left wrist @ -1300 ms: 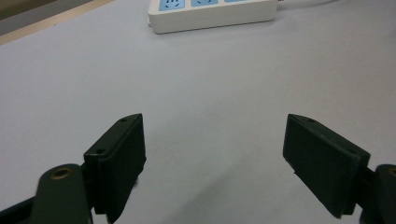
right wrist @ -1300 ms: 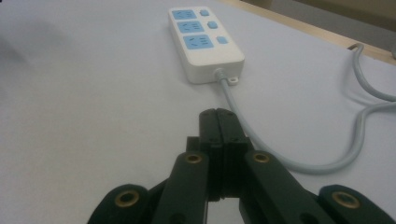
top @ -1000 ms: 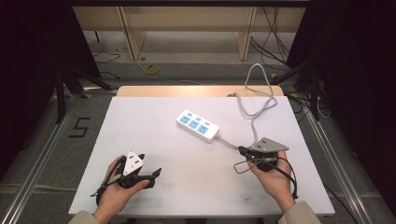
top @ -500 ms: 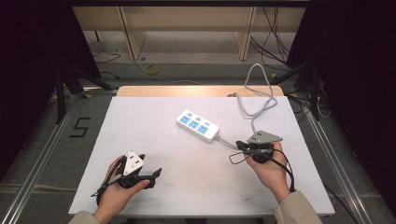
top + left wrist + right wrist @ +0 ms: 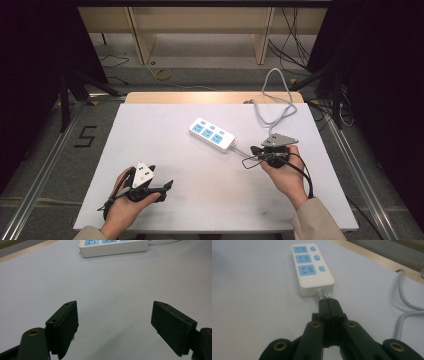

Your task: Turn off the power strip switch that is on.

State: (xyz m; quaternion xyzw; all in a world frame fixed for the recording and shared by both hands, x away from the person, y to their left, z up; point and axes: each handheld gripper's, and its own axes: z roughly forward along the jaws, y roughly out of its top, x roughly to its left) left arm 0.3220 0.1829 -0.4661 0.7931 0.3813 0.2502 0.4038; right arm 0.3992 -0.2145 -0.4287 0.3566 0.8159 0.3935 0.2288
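Across frame centre, white table (image 5: 150,130); grey floor, cabling behind. Left gripper (image 5: 159,189) lower left, hand resting, jaws wide apart, empty. Right gripper (image 5: 255,150) centre-right, jaws pressed together, tips at power strip (image 5: 212,134) cord end; grip on grey cord (image 5: 272,107) unclear.

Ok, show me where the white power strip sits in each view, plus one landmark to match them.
High view: power strip lies mid-table, angled, left of the right gripper.
Left gripper view: its near edge at top centre.
Right gripper view: upper centre, beyond the shut jaws.
Shared landmark: its blue sockets.
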